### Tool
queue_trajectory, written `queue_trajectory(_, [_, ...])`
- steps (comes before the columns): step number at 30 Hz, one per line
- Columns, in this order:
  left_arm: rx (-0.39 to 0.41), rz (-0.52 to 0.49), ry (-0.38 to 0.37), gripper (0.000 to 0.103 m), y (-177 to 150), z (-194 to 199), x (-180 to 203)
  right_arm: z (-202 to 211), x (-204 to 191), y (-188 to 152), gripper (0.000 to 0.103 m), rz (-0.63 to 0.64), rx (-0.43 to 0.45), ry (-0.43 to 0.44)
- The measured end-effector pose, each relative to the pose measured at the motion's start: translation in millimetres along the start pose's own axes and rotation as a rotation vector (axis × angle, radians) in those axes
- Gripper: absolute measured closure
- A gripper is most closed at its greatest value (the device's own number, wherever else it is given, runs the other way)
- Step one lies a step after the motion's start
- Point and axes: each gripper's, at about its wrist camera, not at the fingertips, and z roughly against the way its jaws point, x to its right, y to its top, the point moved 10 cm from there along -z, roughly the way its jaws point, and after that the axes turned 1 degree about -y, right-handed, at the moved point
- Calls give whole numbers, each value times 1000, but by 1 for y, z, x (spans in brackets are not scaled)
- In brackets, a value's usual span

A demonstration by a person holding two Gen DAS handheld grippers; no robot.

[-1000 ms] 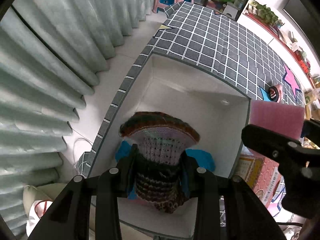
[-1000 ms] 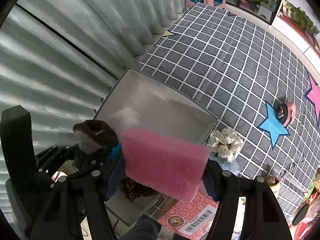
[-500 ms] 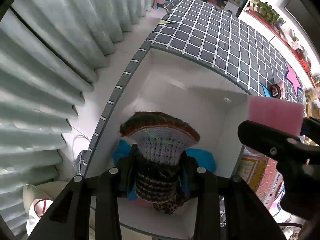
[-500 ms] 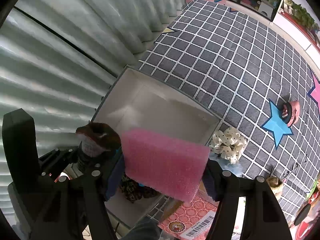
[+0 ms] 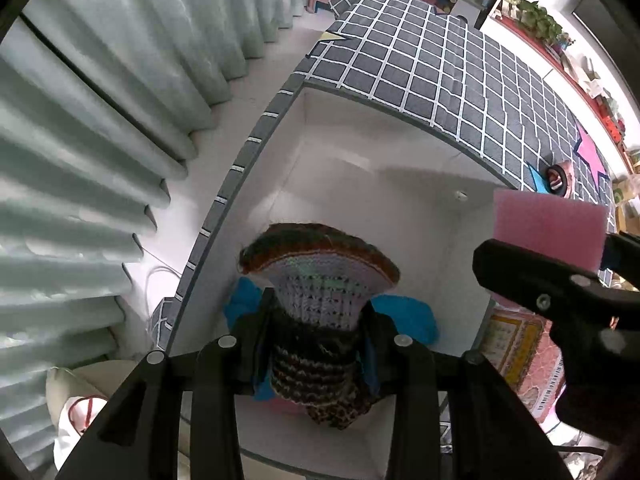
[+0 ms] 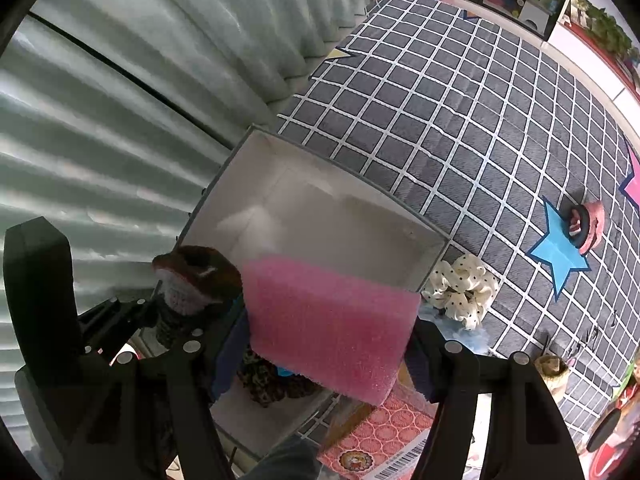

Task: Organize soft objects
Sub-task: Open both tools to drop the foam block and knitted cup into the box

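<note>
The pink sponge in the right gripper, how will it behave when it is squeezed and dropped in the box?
The pink sponge looks like porous foam, so it probably compresses easily. Held only at its two ends by the right gripper, it keeps a flat block shape, so it seems springy, not floppy. It is likely light and would land softly in the box without rolling.

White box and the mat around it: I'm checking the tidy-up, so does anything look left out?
Yes: a polka-dot scrunchie lies on the checked mat beside the white box, and a pink item rests by the blue star, both unsorted.
</note>
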Motion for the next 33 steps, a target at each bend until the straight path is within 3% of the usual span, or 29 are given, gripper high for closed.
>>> queue_trajectory(7, [12,12,4,55,1,1,-4,-4,-4,0,33,14,-10,9])
queue_trajectory(9, [21,16,5,45,2,2,-5,-4,-5,1,33,19,-6,12])
queue_trajectory(10, [28,18,6,35,3,3,-6,-4,-6,1,32,21,-5,14])
queue_trajectory(11, [32,19,7,26,4,4,-7,-4,-7,1,26,22,-5,20])
queue_trajectory(13, [35,22,2,23,4,6,-8,-3,-7,2,19,26,-4,24])
queue_trajectory(16, [30,38,-7,18,4,6,-9,-1,-5,2,18,29,0,17])
queue_trajectory(19, [31,60,-24,0,4,8,-11,3,-2,4,0,21,13,23])
queue_trajectory(26, [30,78,-56,0,6,14,-8,21,13,3,0,-16,36,33])
queue_trajectory(33, [63,15,-102,0,16,37,21,52,66,-15,0,-123,69,43])
